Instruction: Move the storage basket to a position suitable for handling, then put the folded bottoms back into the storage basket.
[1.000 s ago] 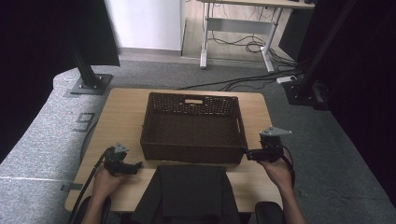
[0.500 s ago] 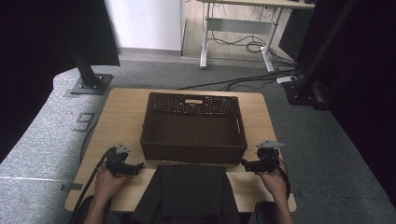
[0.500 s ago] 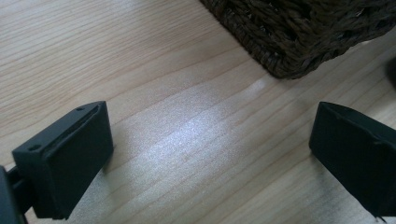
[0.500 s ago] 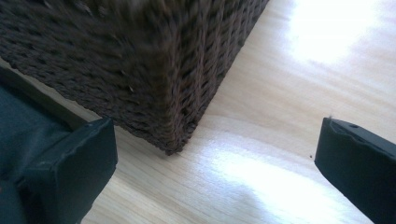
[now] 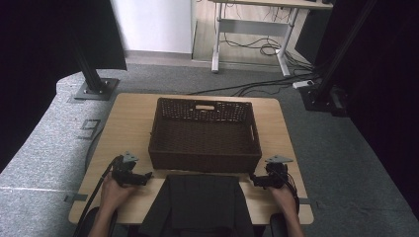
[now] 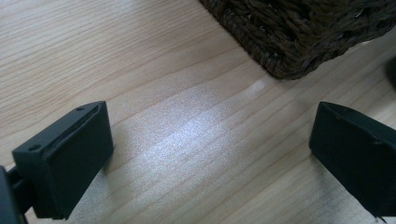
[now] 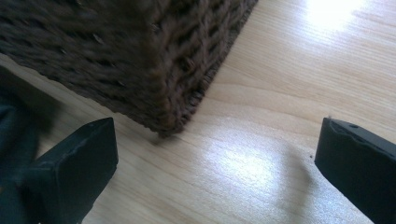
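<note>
Left hand [image 5: 114, 190]: it is seen at the table's near left edge, wrapped around the left gripper.
Left gripper [image 5: 146, 176]: it is held low over the wooden table [image 5: 126, 123], pointing toward the middle. Its jaws are spread wide apart, and only bare wood is seen between them in the left gripper view. The basket's corner is seen just beyond them.
Basket [image 5: 205, 160]: a dark brown woven basket is set in the middle of the table. Nothing is seen inside it.
Dark cloth [image 5: 197, 202]: it is laid at the near edge, just in front of the basket and between the two grippers.
Right gripper [image 5: 253, 179]: it is held low, pointing toward the middle. Its jaws are spread wide apart with nothing between them. The basket's near right corner is seen close ahead.
Right hand [image 5: 282, 195]: it is seen at the near right edge, holding the right gripper.
</note>
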Motion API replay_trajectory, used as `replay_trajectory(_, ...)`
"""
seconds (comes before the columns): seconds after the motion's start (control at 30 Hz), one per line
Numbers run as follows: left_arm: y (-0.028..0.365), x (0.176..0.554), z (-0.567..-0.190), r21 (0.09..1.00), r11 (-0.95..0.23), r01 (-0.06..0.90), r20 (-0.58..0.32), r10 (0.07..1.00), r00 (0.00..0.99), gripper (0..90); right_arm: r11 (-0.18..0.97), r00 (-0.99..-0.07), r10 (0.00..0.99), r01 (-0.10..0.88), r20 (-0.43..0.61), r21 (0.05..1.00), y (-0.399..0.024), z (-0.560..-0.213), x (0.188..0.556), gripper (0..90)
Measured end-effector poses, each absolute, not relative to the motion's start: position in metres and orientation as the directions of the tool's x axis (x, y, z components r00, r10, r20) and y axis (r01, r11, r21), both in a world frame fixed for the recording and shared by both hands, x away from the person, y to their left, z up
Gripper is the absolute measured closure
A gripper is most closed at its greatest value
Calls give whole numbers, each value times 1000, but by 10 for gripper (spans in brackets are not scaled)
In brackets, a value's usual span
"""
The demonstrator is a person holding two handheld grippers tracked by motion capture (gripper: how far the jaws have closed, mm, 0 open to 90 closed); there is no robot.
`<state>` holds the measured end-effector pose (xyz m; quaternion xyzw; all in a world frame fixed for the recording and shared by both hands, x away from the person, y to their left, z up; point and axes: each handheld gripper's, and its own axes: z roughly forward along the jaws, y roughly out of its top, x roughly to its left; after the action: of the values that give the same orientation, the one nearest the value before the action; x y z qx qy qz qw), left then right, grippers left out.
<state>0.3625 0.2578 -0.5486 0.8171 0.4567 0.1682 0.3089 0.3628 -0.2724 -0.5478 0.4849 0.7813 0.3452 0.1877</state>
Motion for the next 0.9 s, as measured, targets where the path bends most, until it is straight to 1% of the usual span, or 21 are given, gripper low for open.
replay_trajectory(0.1,258,363,-549,658,-394,642,-7,849,528,0,283,-450,891,643,52,712,-274,-556,363,0)
replay_trajectory(0.13,258,363,-549,658,-394,642,-7,849,528,0,299,-453,891,627,25,720,-274,-557,362,0)
replay_trajectory(0.2,258,363,-549,658,-394,641,-7,849,528,0,312,-456,890,625,10,715,-273,-557,362,0)
replay_trajectory(0.6,257,362,-548,657,-389,646,-8,853,522,0,308,-451,892,627,11,715,-272,-557,361,0)
replay_trajectory(0.67,256,362,-548,651,-387,653,-9,857,516,0,311,-453,892,636,15,707,-272,-556,361,0)
replay_trajectory(0.77,252,362,-544,617,-400,678,-7,858,513,0,317,-458,889,650,23,691,-273,-554,359,0)
replay_trajectory(0.9,247,359,-541,597,-423,682,0,850,527,0,301,-471,879,667,73,681,-273,-549,353,6)
